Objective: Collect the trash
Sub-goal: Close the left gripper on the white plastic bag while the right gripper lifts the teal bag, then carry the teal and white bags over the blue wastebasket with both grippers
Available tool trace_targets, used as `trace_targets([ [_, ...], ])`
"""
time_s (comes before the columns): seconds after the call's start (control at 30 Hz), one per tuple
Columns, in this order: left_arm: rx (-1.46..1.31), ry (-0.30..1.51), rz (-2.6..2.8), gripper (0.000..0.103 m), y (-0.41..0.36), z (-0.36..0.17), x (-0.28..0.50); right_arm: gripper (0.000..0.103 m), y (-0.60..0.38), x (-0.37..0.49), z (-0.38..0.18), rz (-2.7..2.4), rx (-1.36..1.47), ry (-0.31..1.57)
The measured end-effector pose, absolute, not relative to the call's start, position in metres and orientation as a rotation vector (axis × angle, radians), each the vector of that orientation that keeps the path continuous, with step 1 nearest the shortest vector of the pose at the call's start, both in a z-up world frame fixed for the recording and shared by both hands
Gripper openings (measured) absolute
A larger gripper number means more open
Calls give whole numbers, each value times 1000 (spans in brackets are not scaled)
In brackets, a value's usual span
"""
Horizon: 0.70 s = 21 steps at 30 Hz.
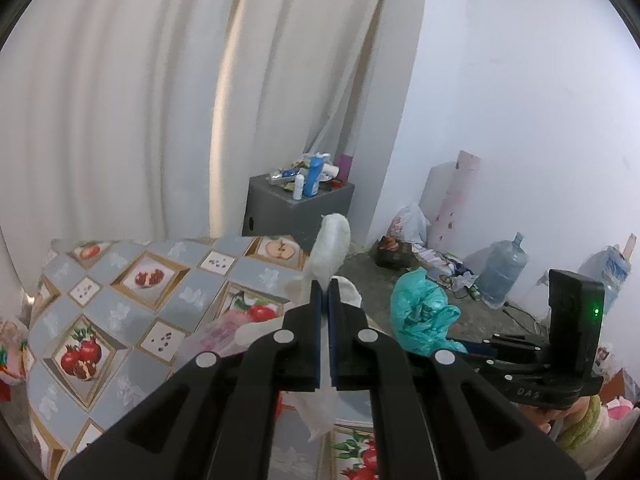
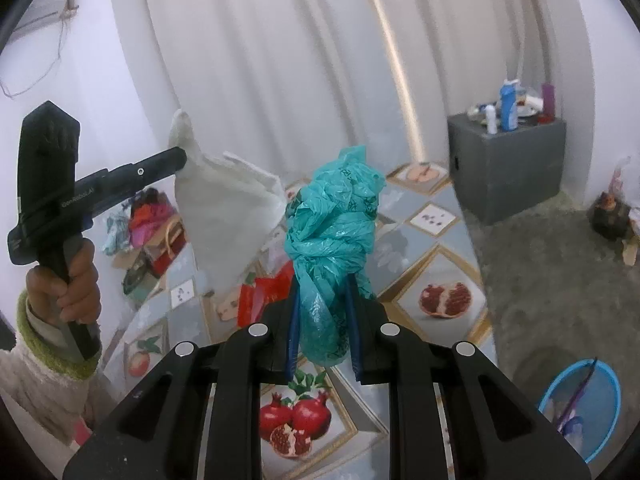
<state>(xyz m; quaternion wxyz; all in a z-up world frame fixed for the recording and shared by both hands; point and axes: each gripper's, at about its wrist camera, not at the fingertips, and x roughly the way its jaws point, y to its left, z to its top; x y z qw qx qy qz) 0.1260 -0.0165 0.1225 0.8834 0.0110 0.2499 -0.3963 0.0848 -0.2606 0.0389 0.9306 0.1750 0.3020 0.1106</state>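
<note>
teal plastic bag [image 2: 332, 240], knotted into a bundle, sits dead centre in my right wrist view, pinched between the blue pads of the right gripper [image 2: 322, 292] above the fruit-print cloth [image 2: 440, 276]. over in the upper left of that frame my left gripper [image 2: 180, 158] is clamped tight on a white tissue [image 2: 224, 204] that hangs off its tip. a grey box [image 2: 508, 168] sits at the right, and a blue basket [image 2: 592, 404] is in the lower right corner.
</note>
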Motion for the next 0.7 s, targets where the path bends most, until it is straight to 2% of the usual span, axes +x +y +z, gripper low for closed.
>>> trace_targets([
  [0.33, 96, 509, -988, 3, -99, 142, 81, 18, -334, 15, 41, 47, 443, 555],
  [0.53, 180, 535, -1175, 3, -200, 132, 49, 18, -406, -46, 17, -185, 527, 557],
  [0.7, 310, 598, -1299, 3, -297, 97, 20, 18, -461, -88, -25, -371, 638, 606],
])
